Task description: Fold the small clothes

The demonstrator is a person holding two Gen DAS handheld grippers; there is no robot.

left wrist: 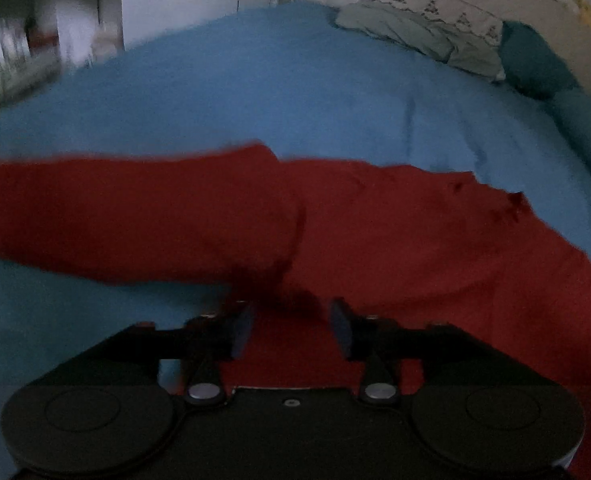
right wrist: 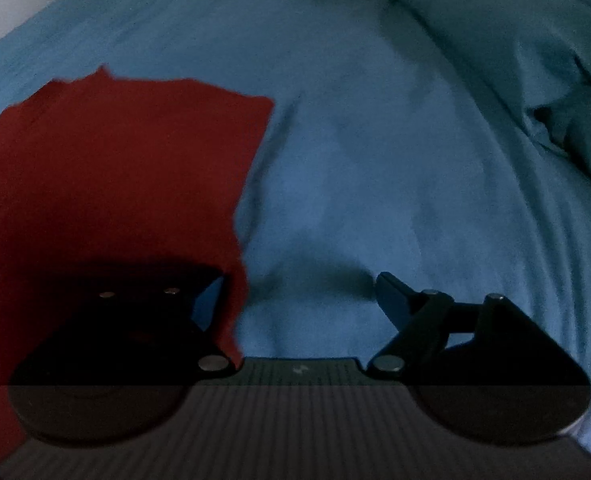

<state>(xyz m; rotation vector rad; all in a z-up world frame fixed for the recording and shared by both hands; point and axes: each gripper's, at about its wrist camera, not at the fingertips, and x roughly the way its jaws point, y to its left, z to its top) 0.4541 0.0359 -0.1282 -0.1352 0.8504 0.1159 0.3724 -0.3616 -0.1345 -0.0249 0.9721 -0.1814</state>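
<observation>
Left gripper hovers over the red garment on the blue bedsheet, jaws parted, gripping nothing. Right gripper straddles the garment's right edge, wide open, likely positioned to grasp it.

Red garment flat on bedsheet

Both views are dim and grainy, colours muted. Motion blur smears the red cloth and shelves in the left view; the blue sheet bows under fisheye distortion, corners vignetted black. Soft shadow pools beneath the right gripper, its body near-silhouette.
</observation>
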